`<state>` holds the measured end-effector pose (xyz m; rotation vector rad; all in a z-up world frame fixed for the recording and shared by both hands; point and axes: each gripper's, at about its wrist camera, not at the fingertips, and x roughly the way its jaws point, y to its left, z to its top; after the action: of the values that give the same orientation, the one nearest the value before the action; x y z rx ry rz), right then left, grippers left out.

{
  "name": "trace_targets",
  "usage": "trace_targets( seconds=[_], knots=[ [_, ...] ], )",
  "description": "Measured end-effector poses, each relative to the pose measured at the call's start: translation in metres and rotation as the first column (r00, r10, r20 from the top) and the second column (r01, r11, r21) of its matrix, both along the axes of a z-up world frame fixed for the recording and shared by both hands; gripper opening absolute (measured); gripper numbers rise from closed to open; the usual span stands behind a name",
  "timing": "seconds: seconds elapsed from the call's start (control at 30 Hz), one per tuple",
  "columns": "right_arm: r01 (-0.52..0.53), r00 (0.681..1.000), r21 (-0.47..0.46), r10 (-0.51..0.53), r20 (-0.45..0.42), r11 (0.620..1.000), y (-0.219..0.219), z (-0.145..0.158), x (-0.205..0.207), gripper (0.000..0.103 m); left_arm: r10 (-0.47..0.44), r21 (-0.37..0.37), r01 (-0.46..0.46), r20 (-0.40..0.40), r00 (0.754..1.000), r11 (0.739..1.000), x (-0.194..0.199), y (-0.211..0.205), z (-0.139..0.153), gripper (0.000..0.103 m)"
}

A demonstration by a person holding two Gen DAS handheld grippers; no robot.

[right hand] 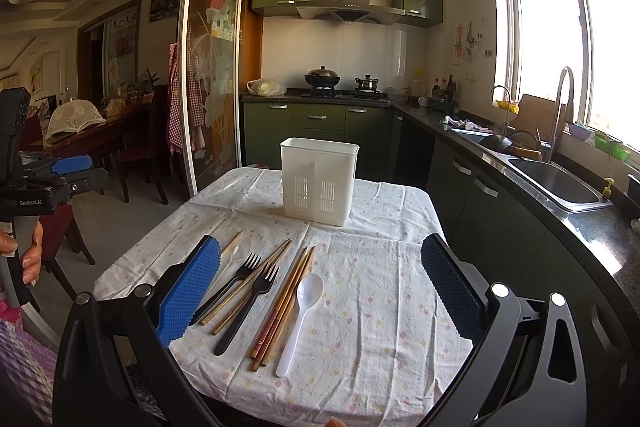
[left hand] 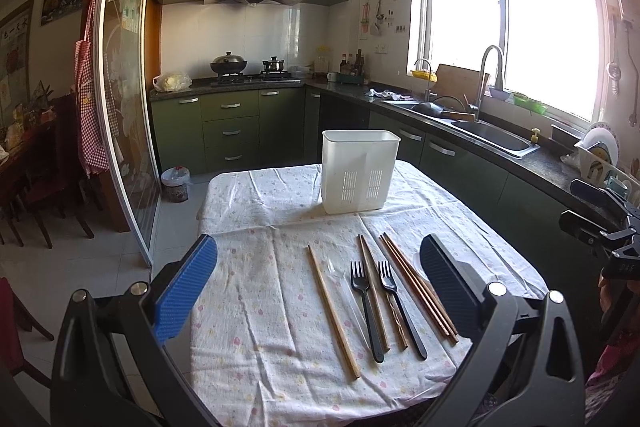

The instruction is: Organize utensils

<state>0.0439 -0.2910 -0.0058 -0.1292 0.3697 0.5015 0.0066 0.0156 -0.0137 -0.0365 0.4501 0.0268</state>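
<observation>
Both grippers, left gripper (left hand: pixel 318 283) and right gripper (right hand: pixel 320 283), hover spread wide, holding nothing, over black plastic forks (right hand: pixel 240 307), wooden chopsticks (right hand: pixel 280 301) and a white plastic spoon (right hand: pixel 302 319) at centre frame; a white slotted plastic caddy (right hand: pixel 318 181) stands above.

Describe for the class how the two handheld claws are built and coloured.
Both claws share one build: a black, ribbed frame with silver bolts. The left claw and the right claw each carry one blue textured pad and one black textured pad. From the right wrist view, the left claw's black body bears white "GenRobot.AI" lettering. The hand gripping it shows bare fingers and long nails. No cables visible.
</observation>
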Motion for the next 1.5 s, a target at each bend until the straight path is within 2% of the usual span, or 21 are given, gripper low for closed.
trace_targets(
  seconds=[0.13,0.5,1.5],
  knots=[
    [-0.001,1.000,-0.001,0.001,-0.001,1.000,0.0001,0.0010,0.0000,0.099,0.008,0.058,-0.008,0.002,1.000,0.998,-0.0019,-0.0054,0.0005,0.097],
    [0.001,1.000,0.001,-0.001,-0.002,1.000,0.0006,0.0003,0.0001,0.099,0.003,0.036,-0.003,-0.008,1.000,0.999,-0.0013,-0.0039,0.0014,0.097],
    [0.000,1.000,0.004,0.000,-0.006,1.000,0.0004,-0.0009,0.0012,0.099,-0.001,0.036,0.002,-0.019,1.000,0.999,0.0013,-0.0063,-0.0028,0.096]
  ],
)
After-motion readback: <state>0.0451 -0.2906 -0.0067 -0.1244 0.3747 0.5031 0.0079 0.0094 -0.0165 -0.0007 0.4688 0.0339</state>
